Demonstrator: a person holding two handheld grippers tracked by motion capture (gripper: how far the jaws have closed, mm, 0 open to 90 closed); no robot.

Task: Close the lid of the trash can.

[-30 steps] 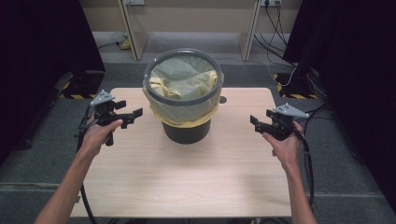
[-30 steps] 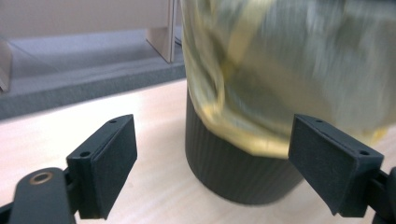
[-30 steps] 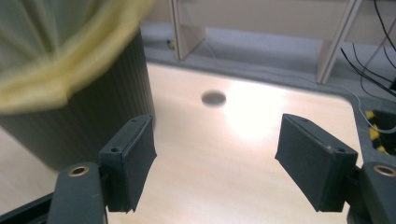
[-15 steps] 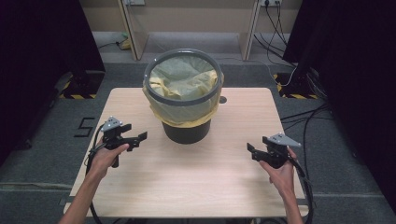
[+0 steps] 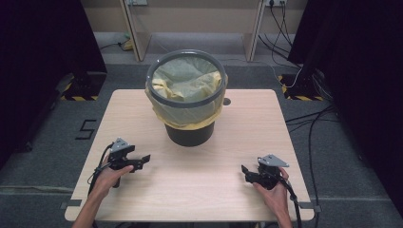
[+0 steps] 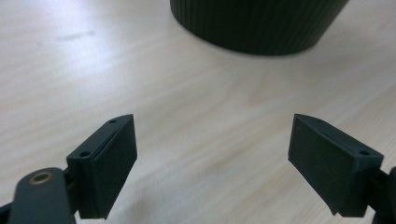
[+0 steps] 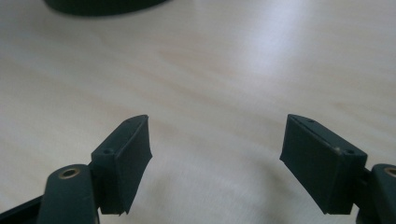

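In the lower left of the high view, the left gripper (image 5: pixel 142 159) sits low over the wooden table (image 5: pixel 199 190), its jaws spread wide with nothing between them; in the left gripper view the two black pads (image 6: pixel 112 154) frame only bare wood. In the lower right of the same view, the right gripper (image 5: pixel 246 172) is also spread and empty. Compared with the pictures from a second before, both hands have come down and back toward the near edge of the table, away from the bin (image 5: pixel 189 97), which stands in the upper middle of the frame with its yellowish bag (image 5: pixel 185 80) folded over the grey rim. I judge from this that the work on the bin is either finished or not yet begun, and the grippers are going to a resting place. Some things are hard to read: in the gripper views the bin is cut off at the top edge, so just its dark ribbed base (image 6: pixel 261 23) shows, and the inside of the bag, seen from above, is too wrinkled to tell if something lies in it.
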